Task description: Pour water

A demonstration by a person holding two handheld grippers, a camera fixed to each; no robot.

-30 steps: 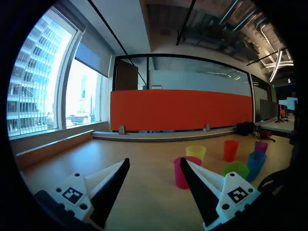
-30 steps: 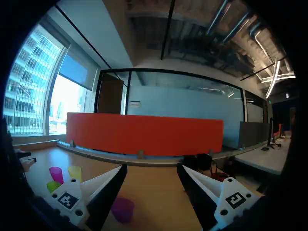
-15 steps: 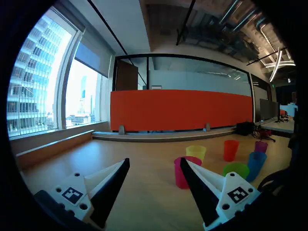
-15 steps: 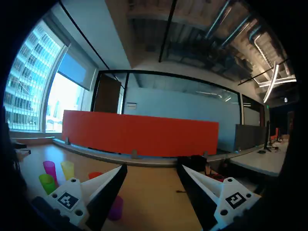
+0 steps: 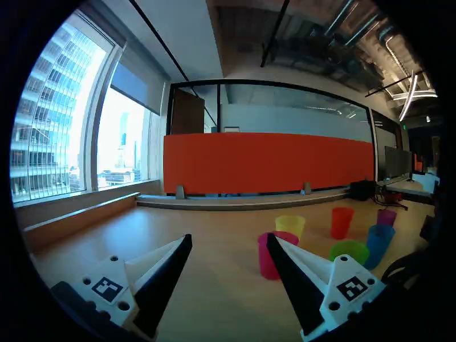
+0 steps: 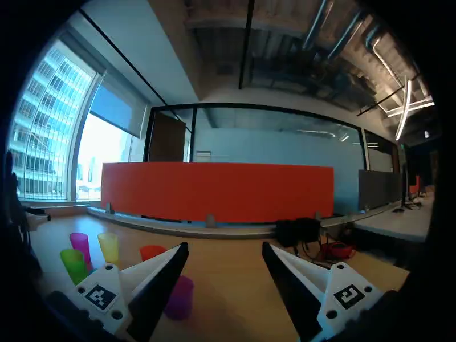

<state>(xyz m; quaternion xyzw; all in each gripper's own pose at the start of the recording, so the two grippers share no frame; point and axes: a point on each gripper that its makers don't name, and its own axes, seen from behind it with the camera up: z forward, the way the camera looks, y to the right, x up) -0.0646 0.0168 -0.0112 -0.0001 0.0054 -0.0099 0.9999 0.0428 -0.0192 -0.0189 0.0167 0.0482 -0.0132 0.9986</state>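
Cups [image 5: 341,222] stand bunched; open tabletop [image 5: 199,228] beside them (both jaws apart)

The left tongs [image 5: 228,236] cover part of the pink cup [image 5: 267,259]; the right tongs [image 6: 224,245] half-hide the purple cup [image 6: 181,297].

My left gripper view sits low over the wooden tabletop [image 5: 216,228], facing level toward the orange partition [image 5: 268,162] at 12 o'clock, with the windows [image 5: 57,131] at 9 o'clock and the cups [image 5: 342,221] near at 4 o'clock. My right gripper view rides just as low and faces the same partition [image 6: 216,191], windows [image 6: 45,142] again at 9 o'clock, but the cups [image 6: 108,246] fall at 8 o'clock. I get partition, windows, tabletop and cups in both views, the cups seen from opposite sides.
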